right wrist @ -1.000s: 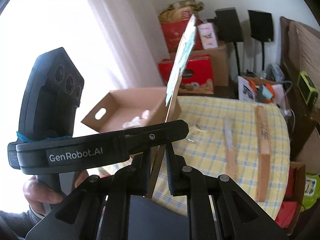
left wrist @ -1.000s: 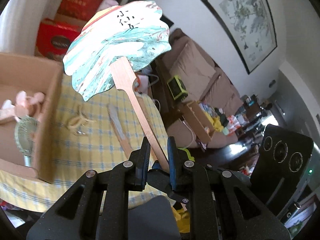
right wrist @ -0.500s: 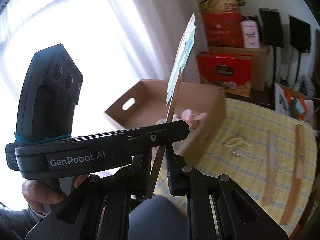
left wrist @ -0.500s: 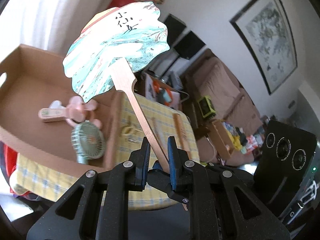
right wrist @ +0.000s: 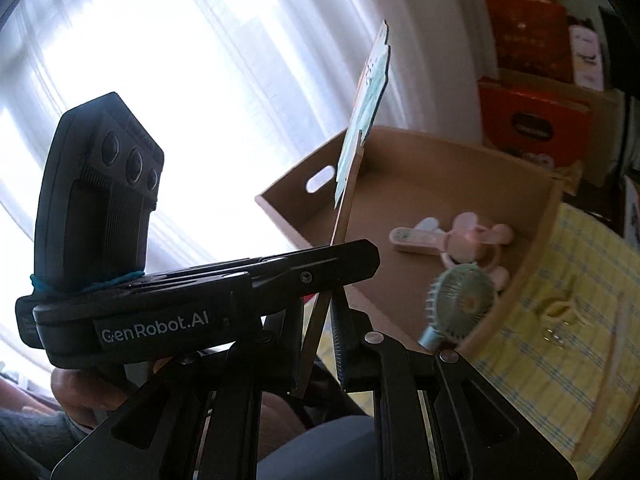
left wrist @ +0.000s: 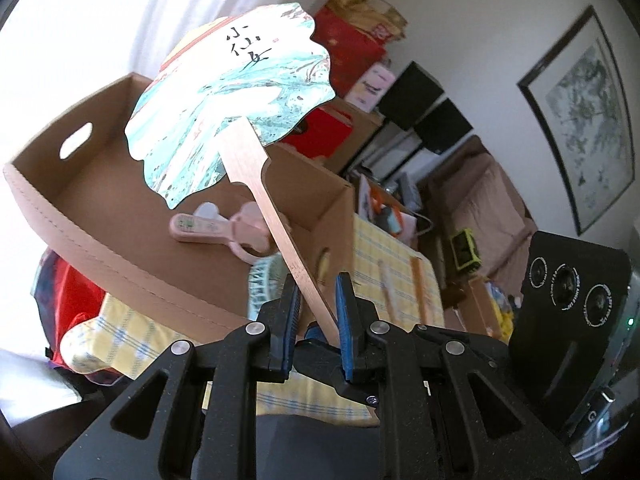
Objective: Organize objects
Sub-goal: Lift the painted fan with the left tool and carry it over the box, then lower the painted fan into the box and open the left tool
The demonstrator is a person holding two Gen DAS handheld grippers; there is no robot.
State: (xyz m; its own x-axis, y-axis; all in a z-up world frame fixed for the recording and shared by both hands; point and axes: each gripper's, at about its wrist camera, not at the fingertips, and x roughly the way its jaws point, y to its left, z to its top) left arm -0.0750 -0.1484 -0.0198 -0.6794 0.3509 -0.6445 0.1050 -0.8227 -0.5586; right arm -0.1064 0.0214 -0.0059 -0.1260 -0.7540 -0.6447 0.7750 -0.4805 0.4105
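The paper fan (left wrist: 232, 96) is being held up by its wooden handle, which is being gripped between the blue pads of the left gripper (left wrist: 316, 320). In the right wrist view, the same handle is being straddled by the right gripper (right wrist: 320, 344), with the left tool lying crosswise in front; whether the right fingers are actually pinching cannot be told. The fan is being carried tilted, blade uppermost, above the near wall of the cardboard box (left wrist: 80, 216). Further in, a pink hand fan (right wrist: 452, 236) and a green hand fan (right wrist: 460, 300) are being kept on the box floor. Judged from this, the placing step is being approached: lowering and release over the bare floor are being called for. Beyond, the checked tablecloth (right wrist: 560, 360) is being left uncovered.
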